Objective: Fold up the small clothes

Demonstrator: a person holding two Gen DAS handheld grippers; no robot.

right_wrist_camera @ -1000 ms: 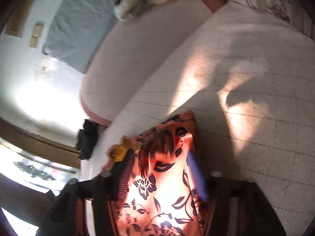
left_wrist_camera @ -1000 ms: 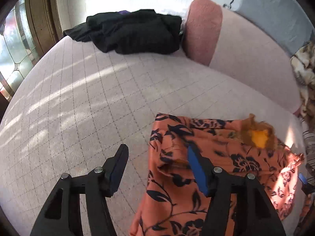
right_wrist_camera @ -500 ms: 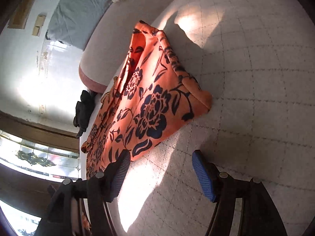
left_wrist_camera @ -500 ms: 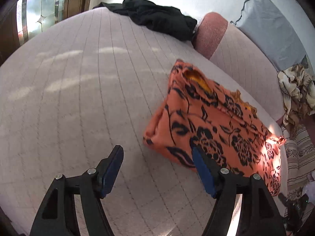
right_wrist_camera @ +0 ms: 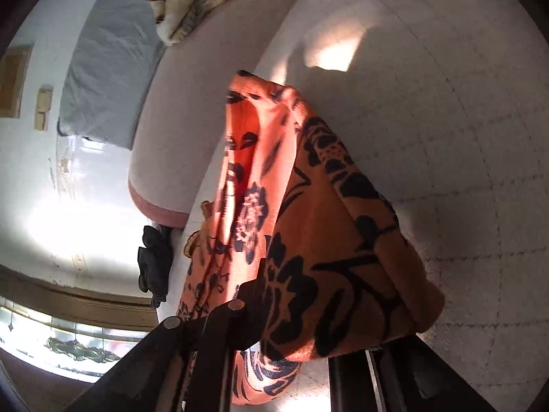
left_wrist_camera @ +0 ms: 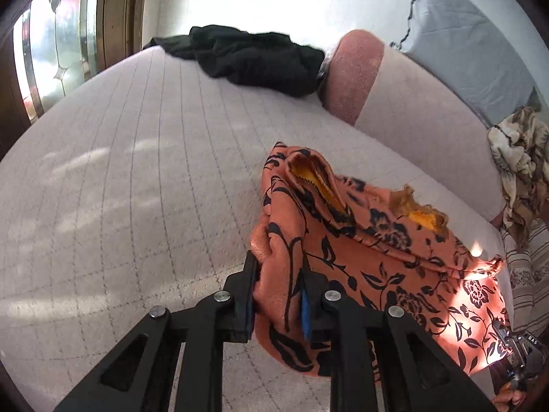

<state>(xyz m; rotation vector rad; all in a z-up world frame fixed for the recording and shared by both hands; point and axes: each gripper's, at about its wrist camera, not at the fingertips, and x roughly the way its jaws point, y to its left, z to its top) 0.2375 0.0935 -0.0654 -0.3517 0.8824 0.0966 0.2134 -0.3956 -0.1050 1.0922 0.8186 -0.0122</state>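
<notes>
An orange garment with a dark floral print (left_wrist_camera: pixel 387 257) lies folded over on the pale quilted bed (left_wrist_camera: pixel 137 178), its yellow lining showing at the neck. My left gripper (left_wrist_camera: pixel 278 288) is shut on the garment's near left edge. In the right wrist view the garment (right_wrist_camera: pixel 329 240) drapes over my right gripper (right_wrist_camera: pixel 308 309). The cloth hides its right finger, so its grip cannot be made out.
A heap of black clothes (left_wrist_camera: pixel 254 58) lies at the far end of the bed next to a pink bolster (left_wrist_camera: pixel 353 72). A grey pillow (left_wrist_camera: pixel 470 48) leans on the wall. A patterned blanket (left_wrist_camera: pixel 518 171) lies at the right. A window (left_wrist_camera: pixel 51 51) is at the left.
Half a second ago both grippers were open and short of the garment. Now both have moved in: the left has shut on its edge and the cloth lies over the right.
</notes>
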